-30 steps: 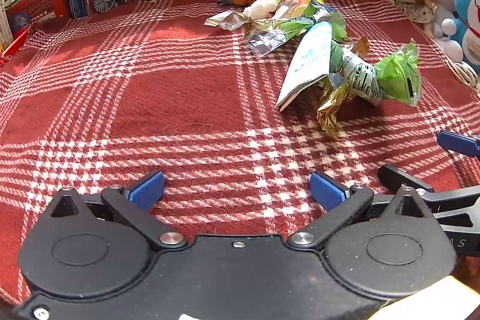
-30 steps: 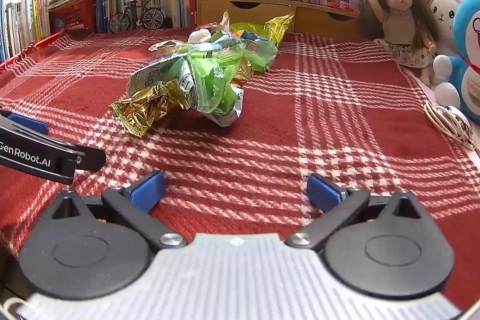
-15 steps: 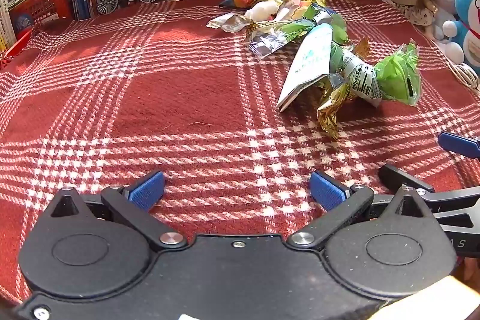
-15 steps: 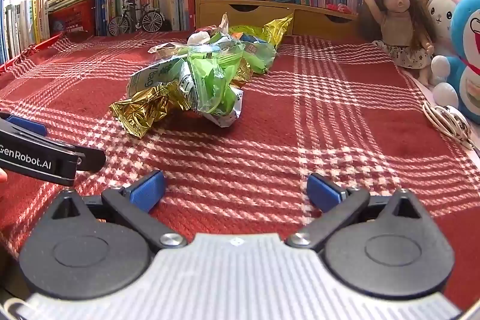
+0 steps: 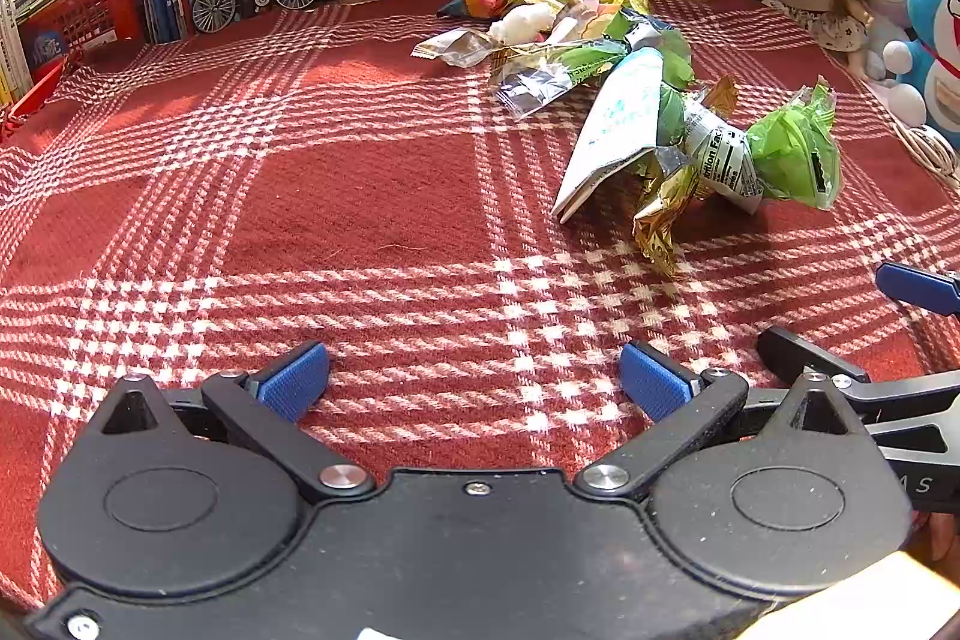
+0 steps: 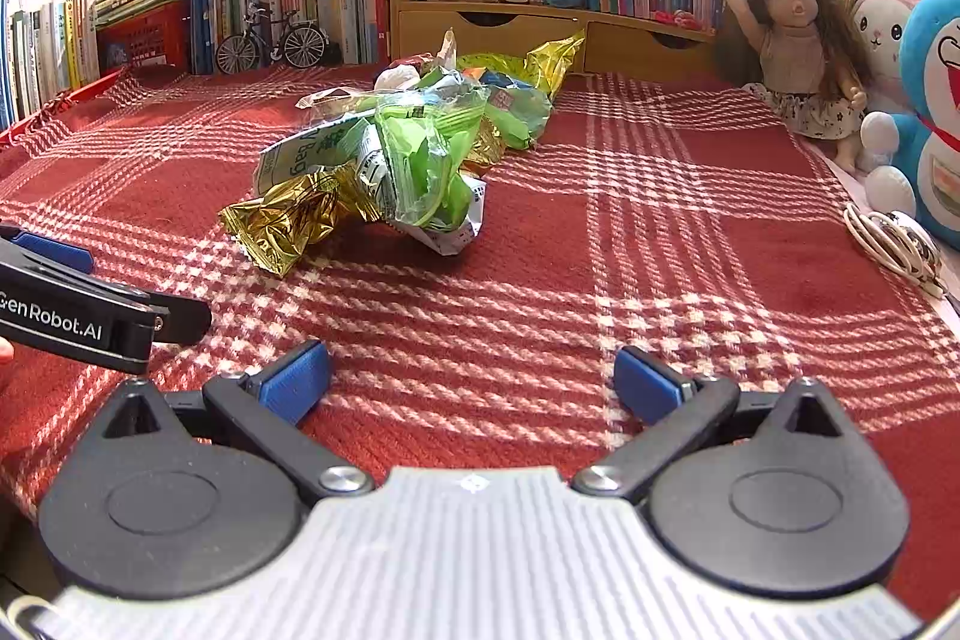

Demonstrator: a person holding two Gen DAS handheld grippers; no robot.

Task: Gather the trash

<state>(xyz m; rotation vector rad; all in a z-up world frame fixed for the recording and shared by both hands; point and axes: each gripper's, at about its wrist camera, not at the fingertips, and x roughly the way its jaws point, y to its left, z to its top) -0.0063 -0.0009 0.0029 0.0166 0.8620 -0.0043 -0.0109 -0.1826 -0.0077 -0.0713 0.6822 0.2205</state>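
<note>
**Trash heap waits, tongs barely stir**

Since a second ago almost nothing has shifted; both tools hover low over the red plaid cloth (image 5: 360, 196). The left tongs (image 5: 474, 379) are spread wide and empty, and so are the right tongs (image 6: 471, 379). The pile of crumpled wrappers (image 6: 396, 160) lies ahead on the cloth, between them and the doll (image 6: 792, 58), clear of both.
</note>
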